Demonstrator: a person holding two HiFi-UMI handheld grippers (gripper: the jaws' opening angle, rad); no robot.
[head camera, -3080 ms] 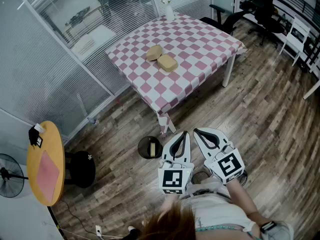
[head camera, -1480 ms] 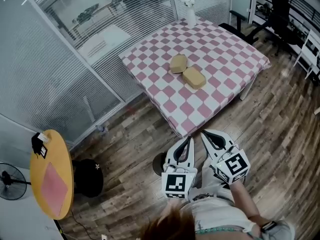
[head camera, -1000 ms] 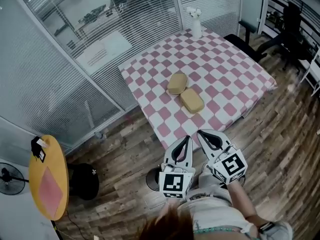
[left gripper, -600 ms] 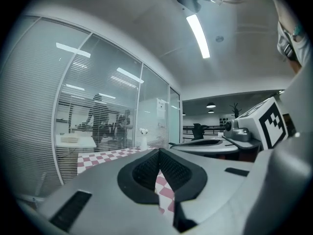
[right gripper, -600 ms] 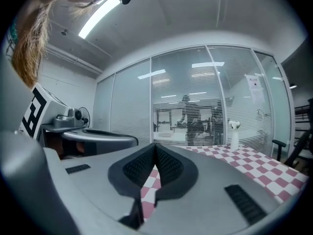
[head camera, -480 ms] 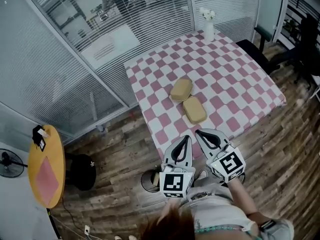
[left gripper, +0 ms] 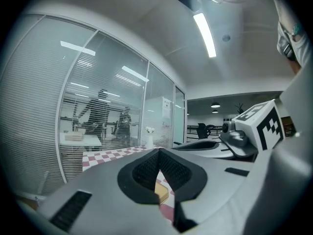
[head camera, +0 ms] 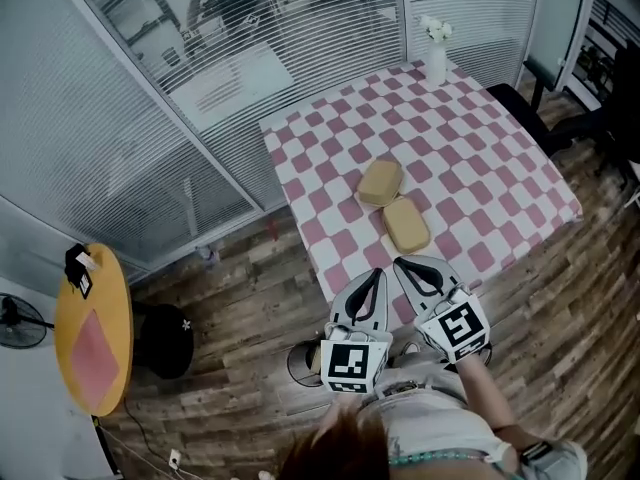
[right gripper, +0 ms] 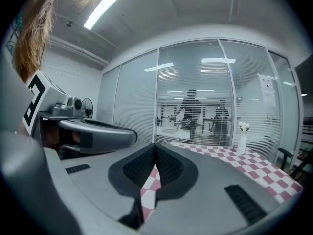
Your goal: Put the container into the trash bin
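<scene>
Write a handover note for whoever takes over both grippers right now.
Left gripper: fingers shut, holding nothing.
Right gripper: fingers shut, holding nothing. Both are held side by side at the near edge of the pink-and-white checkered table.
Things: two tan rounded containers, one farther away and one nearer, lie side by side on the table, ahead of the grippers. The black round trash bin stands on the wooden floor below the left gripper, partly hidden by it.
Done: nothing grasped yet.
Left: open the fingers, pick up a container, carry it to the bin, release it.
</scene>
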